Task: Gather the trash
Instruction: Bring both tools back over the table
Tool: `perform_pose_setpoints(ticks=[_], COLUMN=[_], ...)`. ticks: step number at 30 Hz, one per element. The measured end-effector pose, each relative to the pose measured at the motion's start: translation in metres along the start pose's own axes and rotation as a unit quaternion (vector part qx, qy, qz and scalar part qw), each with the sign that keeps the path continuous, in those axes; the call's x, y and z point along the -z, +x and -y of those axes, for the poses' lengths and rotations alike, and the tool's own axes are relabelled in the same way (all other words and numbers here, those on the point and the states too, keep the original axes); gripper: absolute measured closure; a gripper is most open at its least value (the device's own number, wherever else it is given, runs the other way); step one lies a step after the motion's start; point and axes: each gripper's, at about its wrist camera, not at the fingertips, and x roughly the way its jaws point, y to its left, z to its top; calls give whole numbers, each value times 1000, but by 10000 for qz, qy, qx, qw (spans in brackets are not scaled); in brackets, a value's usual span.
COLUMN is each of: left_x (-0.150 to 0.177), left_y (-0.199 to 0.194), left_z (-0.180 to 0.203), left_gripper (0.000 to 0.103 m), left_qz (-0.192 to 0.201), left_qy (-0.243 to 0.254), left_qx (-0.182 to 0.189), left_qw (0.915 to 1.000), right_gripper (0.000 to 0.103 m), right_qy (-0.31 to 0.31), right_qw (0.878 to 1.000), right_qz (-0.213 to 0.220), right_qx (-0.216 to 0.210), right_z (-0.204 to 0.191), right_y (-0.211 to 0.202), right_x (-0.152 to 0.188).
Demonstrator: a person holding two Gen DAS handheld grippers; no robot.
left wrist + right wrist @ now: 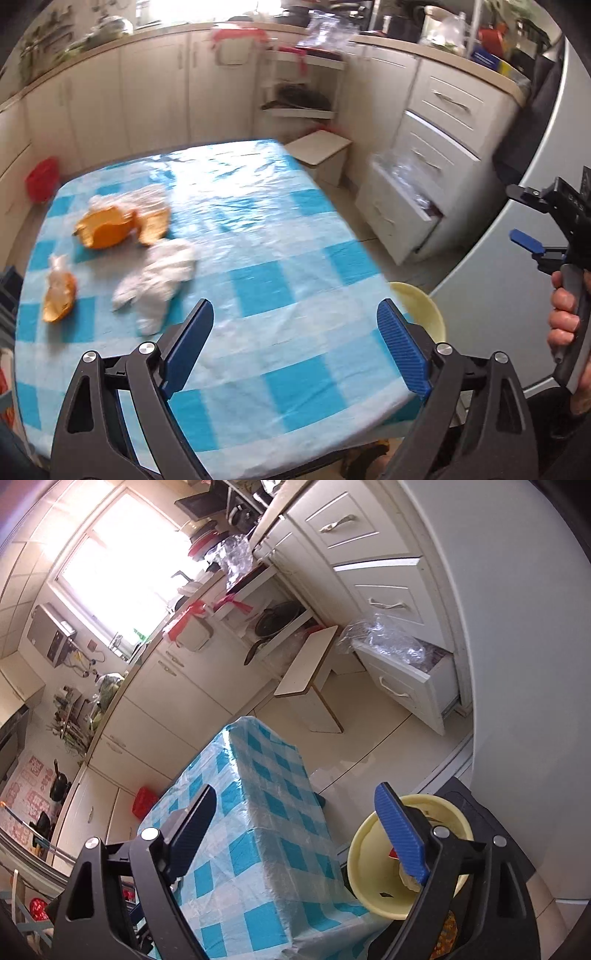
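right wrist view, yellow bin holding scraps, both grippers gaping, empty

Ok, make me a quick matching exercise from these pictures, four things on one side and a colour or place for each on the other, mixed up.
Things:
1. peels
2. tissue
3. bin
4. drawer

Descriptions:
A. pulled open, plastic inside
B. orange, on the checked cloth
C. pale yellow, beside the table
D. white, crumpled, nearer the camera than the big peels

Pairs: 1-B, 2-D, 3-C, 4-A
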Motion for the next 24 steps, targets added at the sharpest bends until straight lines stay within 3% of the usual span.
perform_pose_setpoints(ticks=[5, 11, 15, 20, 24], left_x=[7, -19, -31, -36, -35], left_y=[-28, -64, -69, -33, 4], left_z=[-83, -179, -231, -253, -243], left_gripper=[17, 13, 13, 13, 13], left_qz=[156, 541, 449, 50, -313], left_qy=[-549, -1433, -1766, -1733, -1285], left_qx=[-634, -1419, -1646, -1511, -1539], left_qw=[9964, 9780, 9694, 9732, 9792], right_gripper=[19, 19, 19, 19, 19], right_qy=[-470, -1168, -1682, -2374, -2913], right_qw=[9987, 9920, 9822, 9621, 9421], right_qz=[-171, -435, -784, -1291, -1627], right_qx=[-110, -221, -288, -359, -342], right_z=[-51, -112, -149, -188, -211], right_y=[22, 53, 79, 111, 130], right_x=[17, 45, 73, 113, 142])
